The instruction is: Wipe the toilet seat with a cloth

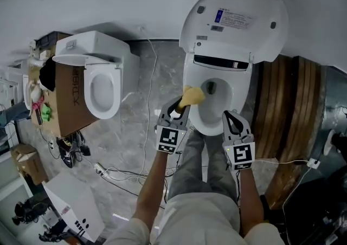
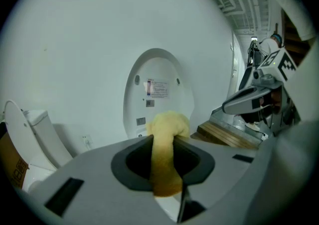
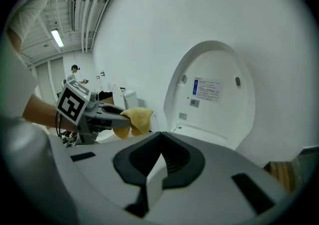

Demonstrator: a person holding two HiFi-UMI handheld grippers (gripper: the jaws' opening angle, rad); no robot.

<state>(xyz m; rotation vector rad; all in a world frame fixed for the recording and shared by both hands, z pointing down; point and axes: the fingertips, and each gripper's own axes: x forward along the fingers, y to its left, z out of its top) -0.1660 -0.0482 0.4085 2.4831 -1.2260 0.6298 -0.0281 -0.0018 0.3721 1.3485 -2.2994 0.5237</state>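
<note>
A white toilet stands ahead with its lid raised against the wall. My left gripper is shut on a yellow cloth, which hangs over the left edge of the seat ring. In the left gripper view the cloth bulges out between the jaws, with the lid behind it. My right gripper hovers by the ring's front right edge, shut and holding nothing. The right gripper view shows the left gripper with the cloth.
A second toilet and a cardboard box stand at the left. Cables trail over the grey floor. Wooden panels lean at the right. The person's legs are in front of the bowl.
</note>
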